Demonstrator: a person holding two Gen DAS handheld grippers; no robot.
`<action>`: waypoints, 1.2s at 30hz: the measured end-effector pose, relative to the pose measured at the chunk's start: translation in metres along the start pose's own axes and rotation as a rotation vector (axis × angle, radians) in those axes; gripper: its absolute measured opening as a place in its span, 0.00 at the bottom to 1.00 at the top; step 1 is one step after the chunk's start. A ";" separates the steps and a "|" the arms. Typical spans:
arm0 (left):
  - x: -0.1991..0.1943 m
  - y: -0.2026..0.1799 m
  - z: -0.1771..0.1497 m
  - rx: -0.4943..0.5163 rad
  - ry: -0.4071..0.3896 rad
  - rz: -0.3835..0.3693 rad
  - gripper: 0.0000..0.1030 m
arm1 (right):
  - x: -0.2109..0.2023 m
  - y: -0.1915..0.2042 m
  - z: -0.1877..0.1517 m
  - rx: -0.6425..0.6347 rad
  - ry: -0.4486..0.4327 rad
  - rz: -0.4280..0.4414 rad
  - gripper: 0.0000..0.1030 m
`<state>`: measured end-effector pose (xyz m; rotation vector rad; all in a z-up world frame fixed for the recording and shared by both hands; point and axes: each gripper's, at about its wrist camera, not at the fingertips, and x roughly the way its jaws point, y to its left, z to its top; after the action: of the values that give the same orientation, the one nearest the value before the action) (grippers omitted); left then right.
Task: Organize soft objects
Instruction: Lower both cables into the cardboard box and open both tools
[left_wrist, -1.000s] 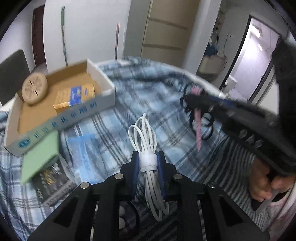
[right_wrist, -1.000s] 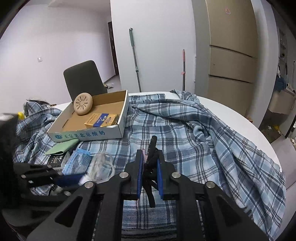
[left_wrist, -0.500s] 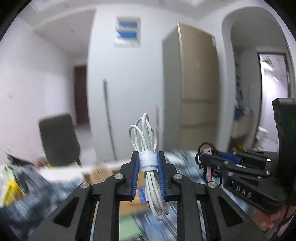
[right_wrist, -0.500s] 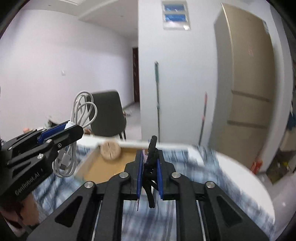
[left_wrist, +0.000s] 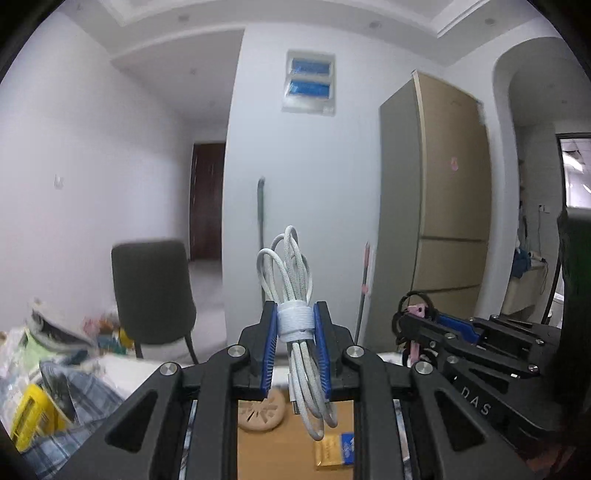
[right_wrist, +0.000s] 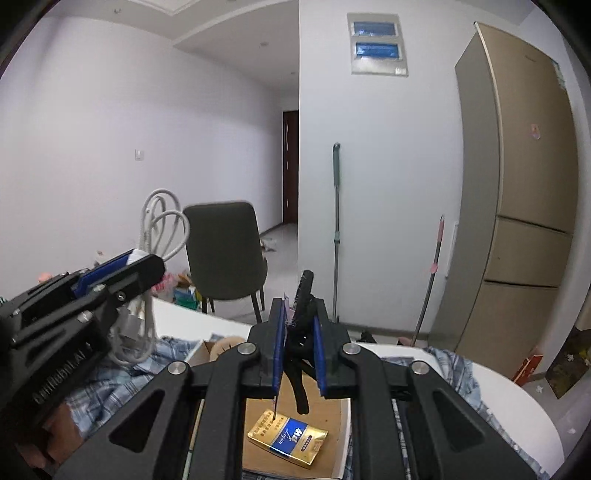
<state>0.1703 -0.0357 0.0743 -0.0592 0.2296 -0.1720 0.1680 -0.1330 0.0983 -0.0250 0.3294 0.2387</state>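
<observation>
My left gripper (left_wrist: 294, 325) is shut on a coiled white cable (left_wrist: 295, 280) bound with a white strap, held up in the air over a cardboard box (left_wrist: 288, 450). My right gripper (right_wrist: 300, 332) is shut on a bundle of black hair ties (right_wrist: 303, 332) with a pink tag, also raised over the box (right_wrist: 328, 413). The right gripper shows in the left wrist view (left_wrist: 410, 321) on the right. The left gripper with the cable (right_wrist: 155, 229) shows in the right wrist view on the left.
The box holds a round tan disc (left_wrist: 262, 410) and a gold and blue packet (right_wrist: 288, 439). A blue plaid cloth (right_wrist: 454, 365) covers the round white table (right_wrist: 517, 398). A dark chair (right_wrist: 225, 251), a fridge (right_wrist: 524, 206) and mop handles (right_wrist: 336, 229) stand beyond.
Both grippers have lifted off the table and tilted up with their loads. They have moved from the plaid cloth to above the cardboard box.
</observation>
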 end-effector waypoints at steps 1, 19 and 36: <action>0.006 0.007 -0.003 -0.008 0.020 -0.003 0.20 | 0.007 0.002 -0.004 -0.005 0.011 0.004 0.13; 0.086 0.021 -0.069 0.016 0.414 0.062 0.20 | 0.104 -0.009 -0.091 0.041 0.370 0.075 0.13; 0.095 0.022 -0.081 0.006 0.476 0.078 0.20 | 0.122 -0.010 -0.105 0.047 0.447 0.070 0.47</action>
<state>0.2460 -0.0336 -0.0276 -0.0023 0.7047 -0.1069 0.2486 -0.1212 -0.0410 -0.0205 0.7816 0.2938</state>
